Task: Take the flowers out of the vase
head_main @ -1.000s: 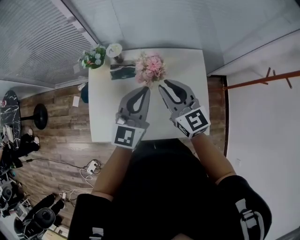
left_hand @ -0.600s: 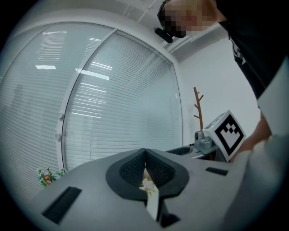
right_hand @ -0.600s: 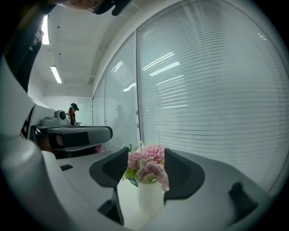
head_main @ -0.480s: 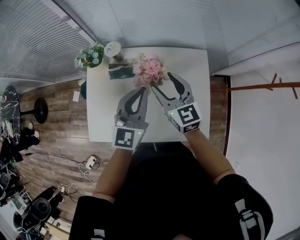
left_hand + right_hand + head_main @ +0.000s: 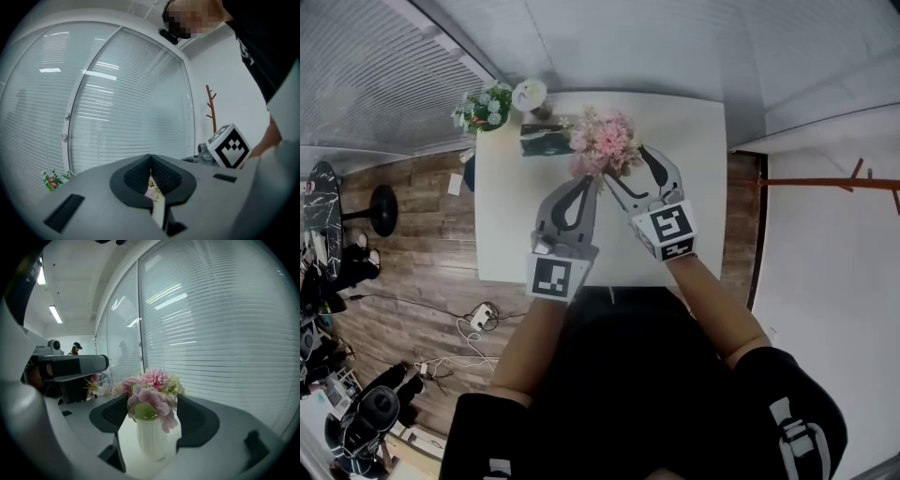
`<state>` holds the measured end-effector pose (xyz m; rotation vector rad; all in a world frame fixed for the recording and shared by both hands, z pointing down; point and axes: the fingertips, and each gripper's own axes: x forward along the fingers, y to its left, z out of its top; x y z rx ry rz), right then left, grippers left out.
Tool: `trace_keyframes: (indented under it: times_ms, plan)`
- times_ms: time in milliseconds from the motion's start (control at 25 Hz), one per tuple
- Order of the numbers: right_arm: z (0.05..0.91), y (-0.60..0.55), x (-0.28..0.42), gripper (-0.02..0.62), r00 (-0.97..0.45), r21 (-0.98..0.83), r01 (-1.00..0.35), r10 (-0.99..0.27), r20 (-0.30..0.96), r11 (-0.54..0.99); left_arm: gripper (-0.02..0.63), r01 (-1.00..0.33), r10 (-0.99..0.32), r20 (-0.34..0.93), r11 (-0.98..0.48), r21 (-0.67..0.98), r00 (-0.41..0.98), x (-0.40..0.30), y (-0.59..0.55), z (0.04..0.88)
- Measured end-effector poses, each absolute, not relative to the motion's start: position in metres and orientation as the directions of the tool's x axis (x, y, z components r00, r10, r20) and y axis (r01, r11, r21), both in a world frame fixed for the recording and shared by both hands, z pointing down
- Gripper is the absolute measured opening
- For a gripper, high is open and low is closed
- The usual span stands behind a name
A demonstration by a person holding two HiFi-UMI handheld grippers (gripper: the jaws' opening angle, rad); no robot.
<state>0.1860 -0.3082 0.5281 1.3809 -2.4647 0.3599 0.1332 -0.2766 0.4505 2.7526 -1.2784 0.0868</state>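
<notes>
Flowers (image 5: 602, 141) sit in the vase (image 5: 152, 437) at the table's (image 5: 694, 206) far side, none out yet. Right gripper (image 5: 625, 162), jaws just opening, straddles the blooms without touching; left gripper (image 5: 592, 181) is closed, empty, just beside.

Looks like office to us: glass partitions with blinds (image 5: 211, 333), white table (image 5: 511, 225), coat stand (image 5: 211, 111), ceiling strip lights (image 5: 55, 314), wood-look floor (image 5: 412, 225).

Bright, even light w/ ceiling strips (image 5: 55, 314); heavy fisheye warp, dark corners, fg soft.
</notes>
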Motion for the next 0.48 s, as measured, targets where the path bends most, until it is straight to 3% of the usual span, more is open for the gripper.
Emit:
trace_keyframes:
  times_ms: [200, 480]
  plan:
    - [0.5345, -0.313, 0.1847, 0.306, -0.502, -0.073, -0.853, -0.776, 0.38, 0.516, 0.012, -0.774, -0.767, 0.111, -0.627, 0.081, 0.633, 0.129, -0.2796, 0.4559]
    - [0.5343, -0.3125, 0.1874, 0.117, -0.505, -0.065, -0.85, -0.776, 0.377, 0.522, 0.012, -0.785, -0.777, 0.119, -0.615, 0.072, 0.619, 0.1262, -0.2802, 0.459]
